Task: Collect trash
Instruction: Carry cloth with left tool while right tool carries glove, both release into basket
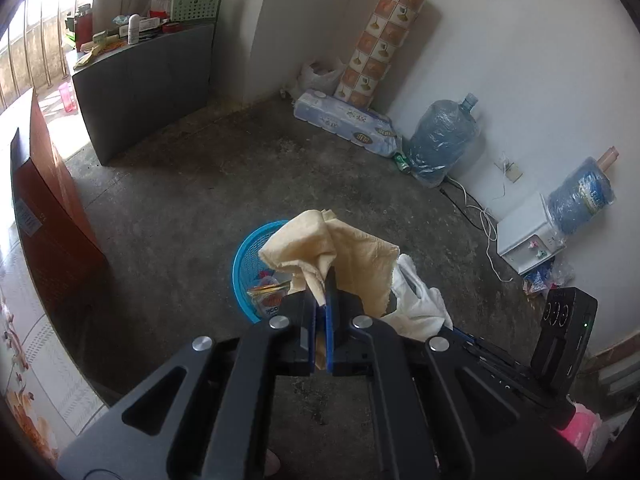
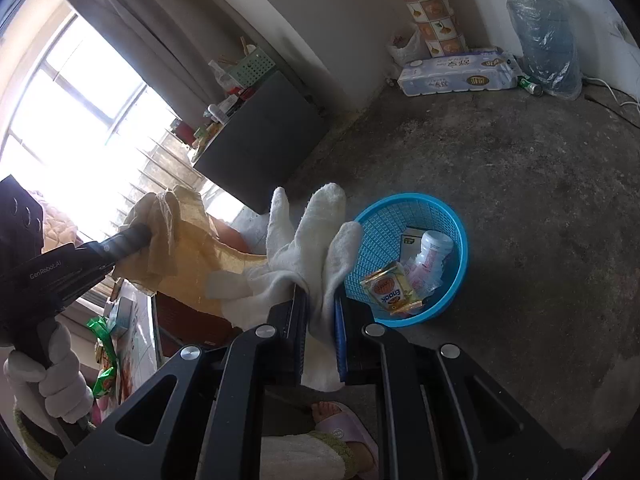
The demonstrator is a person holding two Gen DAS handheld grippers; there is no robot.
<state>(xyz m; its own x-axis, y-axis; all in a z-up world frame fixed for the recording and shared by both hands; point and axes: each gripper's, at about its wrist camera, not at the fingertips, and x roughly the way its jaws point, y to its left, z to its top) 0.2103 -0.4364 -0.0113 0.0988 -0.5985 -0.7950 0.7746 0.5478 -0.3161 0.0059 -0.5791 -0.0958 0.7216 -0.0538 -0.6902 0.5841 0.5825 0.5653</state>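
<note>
- The blue mesh basket stands on the bare concrete floor, and already holds an orange snack packet, a small white bottle and a little carton.
- A white cotton glove is pinched in the right gripper; the jaws press together on its cuff and the floppy fingers stand up beyond the tips.
- A yellowish cloth is pinched in the left gripper, whose jaws are all but closed on a fold while the rest billows loose ahead of and to the right of the tips.
- In the right wrist view the basket lies just ahead and to the right of the right gripper's tips, its near rim close beside the right finger; one glove finger overlaps the rim.
- In the left wrist view the basket sits ahead and a little left of the left gripper, partly hidden by the cloth, so I judge both claws near it, the right perhaps nearer.
- Neither limp piece has a firm long axis; each will likely drop in a heap once released, so the pinch point should be over the basket's opening first.
- Around: a gloved hand on the left gripper's handle, a slippered foot, a toilet-roll pack and water jugs by the wall.
</note>
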